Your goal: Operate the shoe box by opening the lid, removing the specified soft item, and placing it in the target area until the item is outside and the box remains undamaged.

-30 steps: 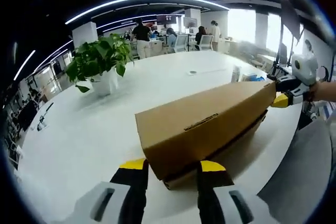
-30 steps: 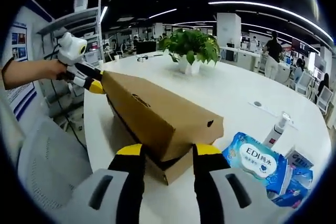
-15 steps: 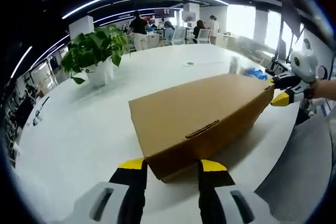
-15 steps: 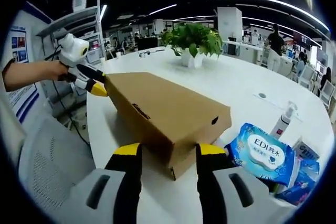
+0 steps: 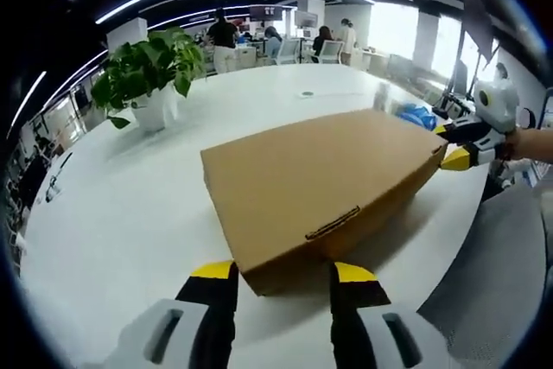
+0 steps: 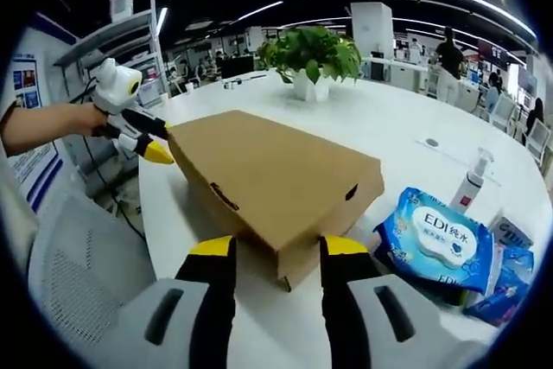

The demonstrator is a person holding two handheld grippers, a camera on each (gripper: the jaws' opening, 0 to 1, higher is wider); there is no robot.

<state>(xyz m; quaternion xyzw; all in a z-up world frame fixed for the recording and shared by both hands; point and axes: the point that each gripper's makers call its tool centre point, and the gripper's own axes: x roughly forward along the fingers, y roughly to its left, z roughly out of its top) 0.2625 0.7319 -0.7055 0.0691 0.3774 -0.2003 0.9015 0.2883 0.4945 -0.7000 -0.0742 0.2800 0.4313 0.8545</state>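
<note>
Cardboard shoe box [image 5: 320,192] now flat on table [image 5: 130,213], lid shut; was tilted up 1 s ago. Left gripper [image 5: 281,270] & right gripper [image 6: 270,246] straddle its ends, jaws apart, prob. not clamping. Lid opening comes next.

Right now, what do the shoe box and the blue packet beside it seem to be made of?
Shoe box: plain brown cardboard, matte, with folded edges and a cut slot. Blue packet: apparently soft plastic film, glossy and printed; it creases and catches the light.
</note>
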